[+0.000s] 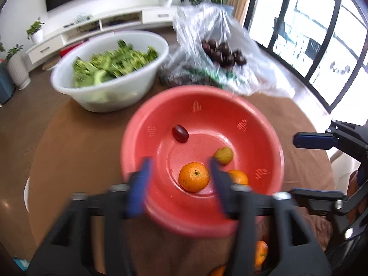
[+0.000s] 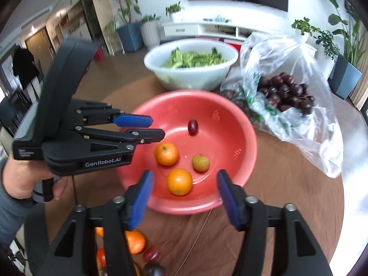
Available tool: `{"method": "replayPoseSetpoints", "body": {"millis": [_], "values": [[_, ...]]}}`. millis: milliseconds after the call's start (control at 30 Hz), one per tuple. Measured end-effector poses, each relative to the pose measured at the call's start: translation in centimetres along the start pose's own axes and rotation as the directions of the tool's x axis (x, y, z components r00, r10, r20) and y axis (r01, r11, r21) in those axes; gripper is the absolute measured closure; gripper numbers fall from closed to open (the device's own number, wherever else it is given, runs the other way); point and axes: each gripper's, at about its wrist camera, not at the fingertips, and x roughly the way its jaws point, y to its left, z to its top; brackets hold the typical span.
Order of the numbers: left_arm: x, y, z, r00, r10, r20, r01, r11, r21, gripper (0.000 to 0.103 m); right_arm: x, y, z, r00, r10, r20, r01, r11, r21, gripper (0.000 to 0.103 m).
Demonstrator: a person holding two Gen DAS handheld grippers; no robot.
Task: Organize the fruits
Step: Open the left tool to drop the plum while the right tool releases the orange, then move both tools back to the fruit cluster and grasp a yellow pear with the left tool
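Both tools hang spread and empty: left tool (image 1: 179, 172), right tool (image 2: 184, 191). The round red plastic basin (image 2: 232, 161) holds two oranges (image 2: 179, 181) at its 6 o'clock. Only the right view shows loose fruit (image 2: 135, 241) on the brown counter (image 2: 287, 195).

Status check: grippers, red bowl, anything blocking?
Left gripper and right gripper open, empty, above the red bowl. Bowl holds two oranges, a lychee, a dark grape. More fruit waits near the bowl; nothing blocking.
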Motion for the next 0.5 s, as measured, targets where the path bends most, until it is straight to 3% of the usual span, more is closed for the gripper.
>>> {"method": "replayPoseSetpoints", "body": {"millis": [133,167,233,267,367,500], "values": [[-4.0,0.1,-1.2,0.997,-0.022,0.073,0.025,0.999,-0.039,0.026,-3.2,0.4,-1.3,0.997,0.043,0.056,-0.045,0.998,0.034,0.025],[-4.9,0.1,-1.6,0.996,-0.028,0.087,0.033,0.998,-0.055,0.021,-3.8,0.5,-1.6,0.996,0.050,0.068,-0.053,0.998,0.041,0.023],[-6.7,0.1,-2.6,0.992,-0.047,0.118,0.055,0.996,-0.073,0.003,-5.0,0.7,-2.3,0.994,0.064,0.094,-0.069,0.996,0.058,0.022],[-7.6,-0.1,-3.2,0.990,-0.054,0.129,0.064,0.995,-0.076,0.001,-5.6,0.8,-2.8,0.992,0.070,0.103,-0.077,0.995,0.065,0.021],[-9.5,-1.0,-5.3,0.987,-0.065,0.146,0.074,0.996,-0.056,0.000,-6.9,1.4,-4.2,0.989,0.084,0.121,-0.094,0.992,0.081,0.019],[-11.2,-3.0,-9.1,0.987,-0.029,0.157,0.027,1.000,0.014,0.000,-8.5,2.2,-6.6,0.986,0.097,0.139,-0.111,0.989,0.100,0.019]]}}
